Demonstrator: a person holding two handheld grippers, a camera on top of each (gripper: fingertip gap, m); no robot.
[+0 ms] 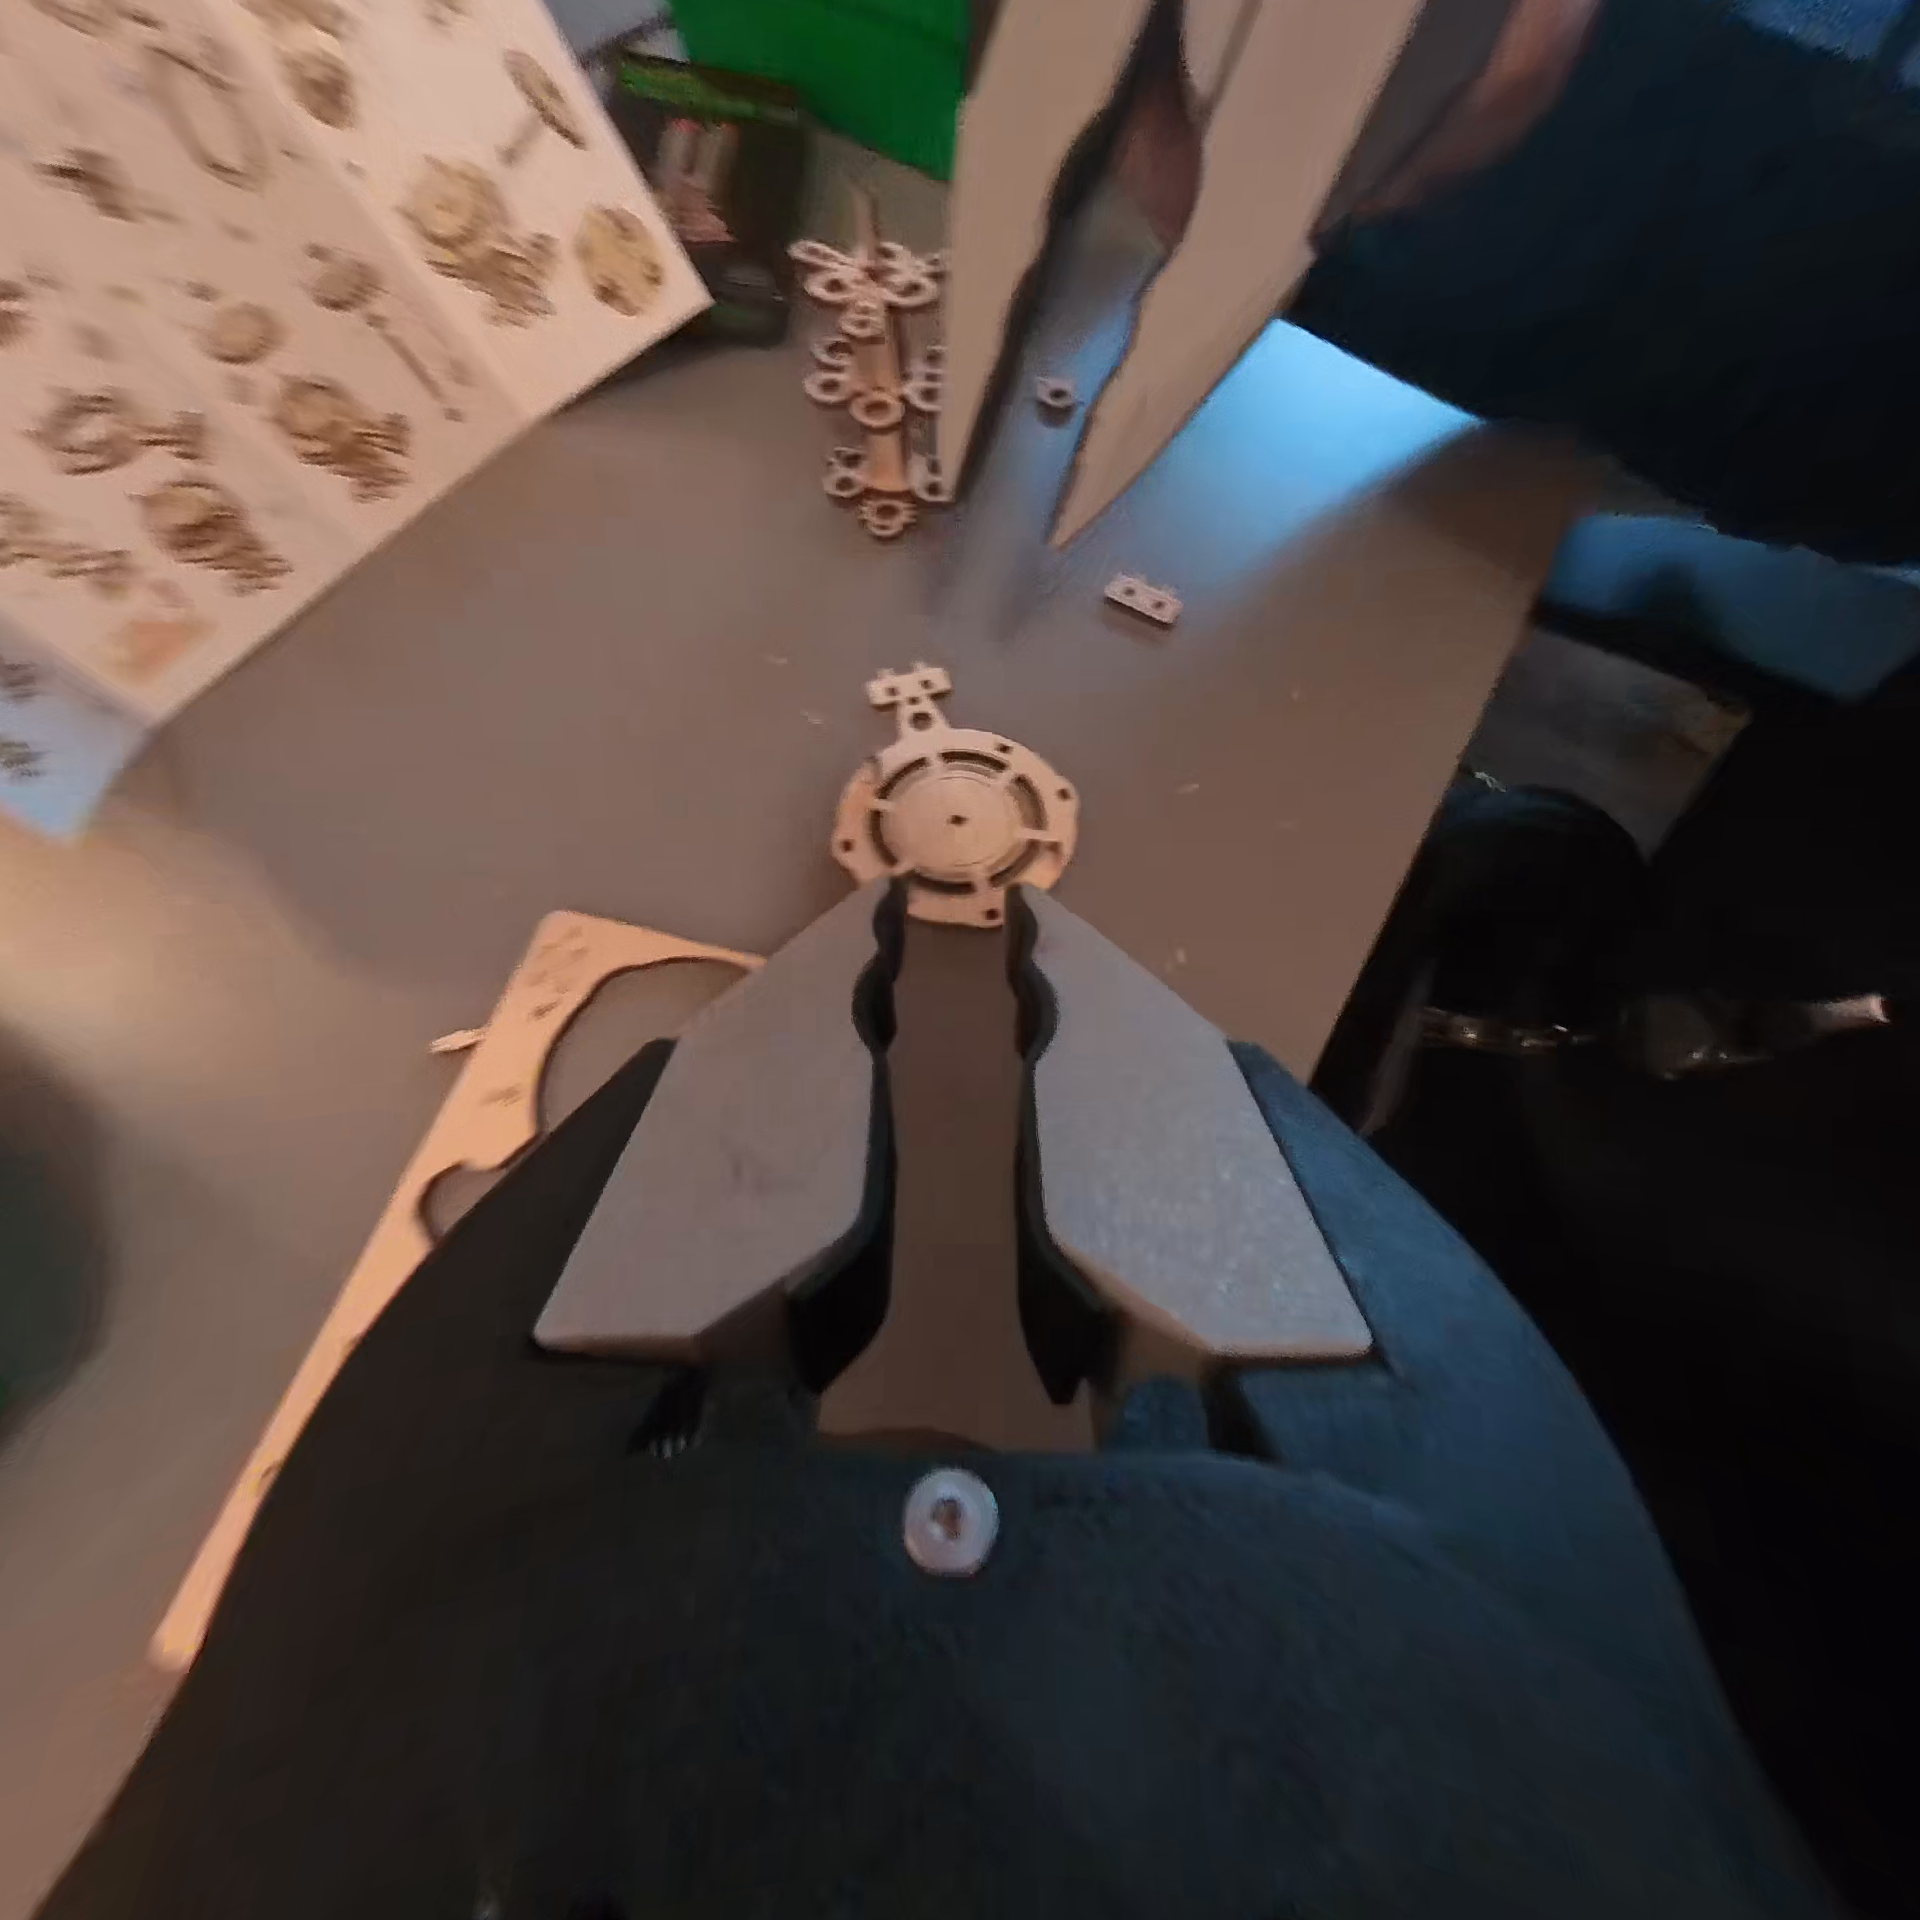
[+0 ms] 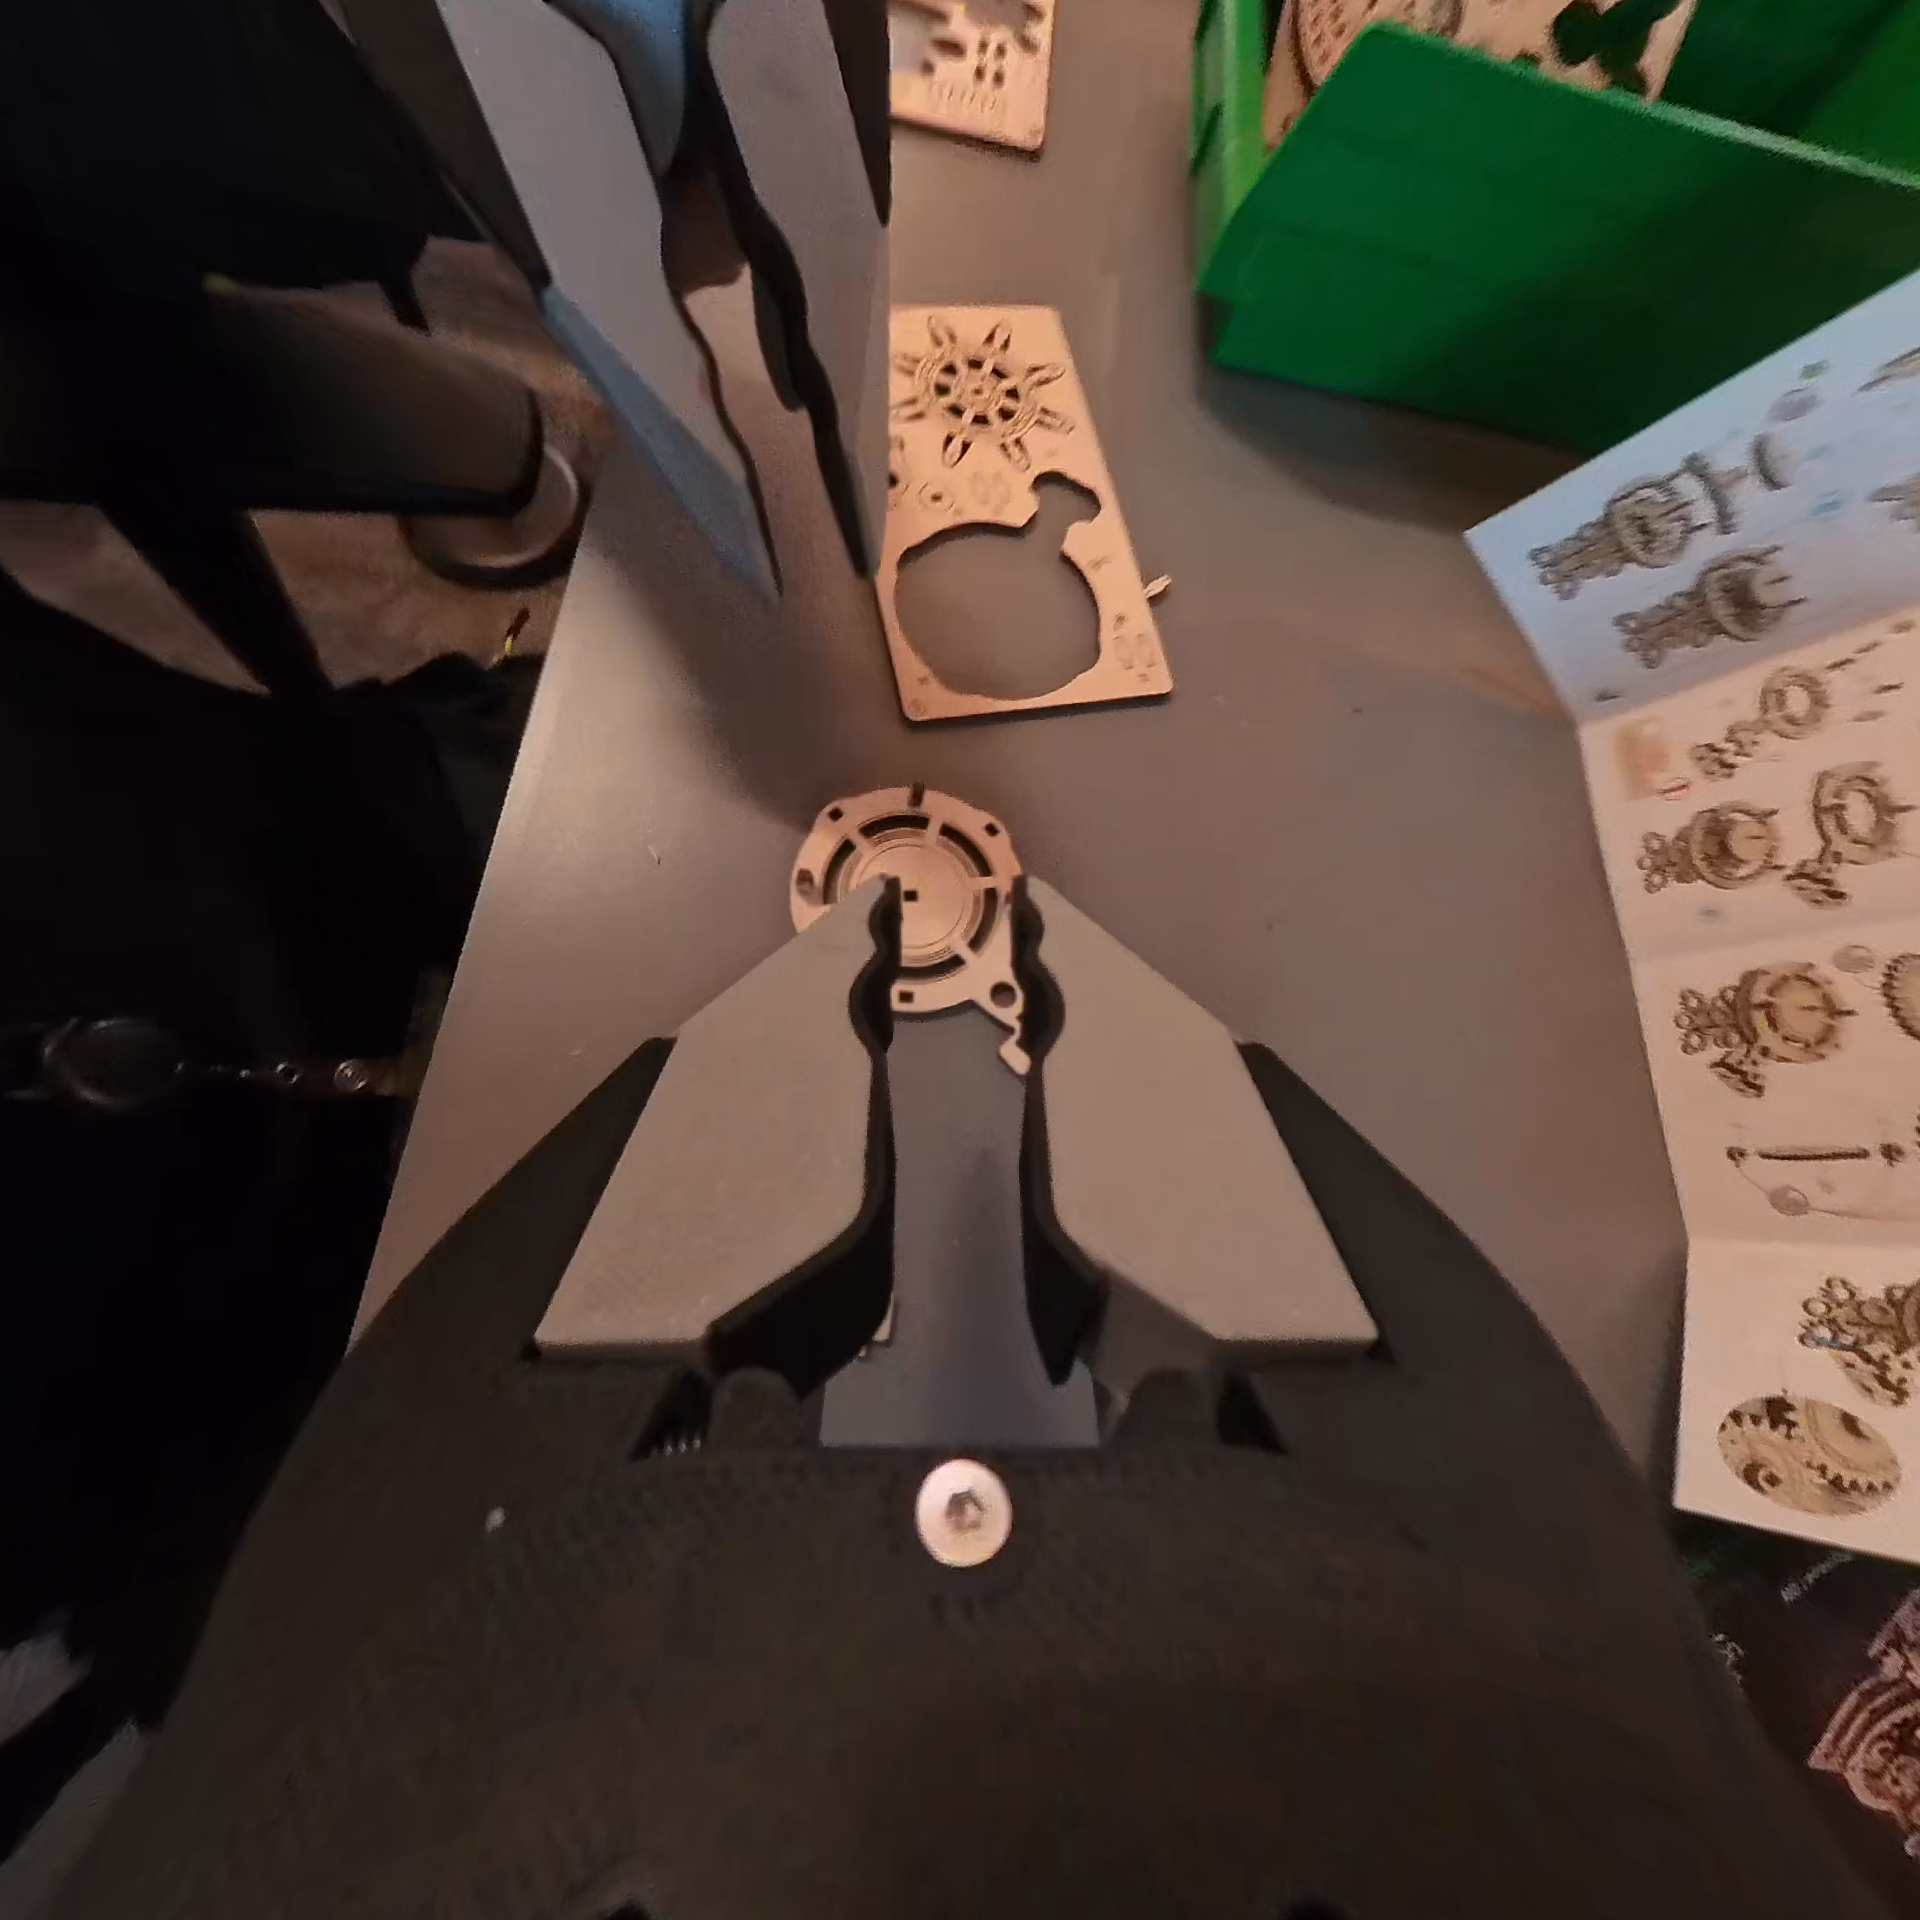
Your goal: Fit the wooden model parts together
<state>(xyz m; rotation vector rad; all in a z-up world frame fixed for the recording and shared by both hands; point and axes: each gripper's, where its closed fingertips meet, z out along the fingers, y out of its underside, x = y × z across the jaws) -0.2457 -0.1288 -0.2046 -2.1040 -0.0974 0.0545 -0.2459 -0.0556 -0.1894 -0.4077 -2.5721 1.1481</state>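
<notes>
One round wooden disc part [image 1: 954, 826] lies flat on the grey table [image 1: 520, 675], freed from its punched sheet [image 2: 1023, 520]. We find both the left gripper [image 1: 954, 902] and right gripper [image 2: 948, 883] part open, straddling it and gripping nothing. We judge assembly barely begun: loose pieces [image 1: 878, 384] remain unjoined.

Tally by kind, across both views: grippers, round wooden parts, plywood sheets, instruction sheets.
Grippers: 2, left gripper and right gripper
Round wooden part: 1
Plywood sheets: 2, cut-out sheet and far sheet
Instruction sheet: 1
Total: 6
</notes>
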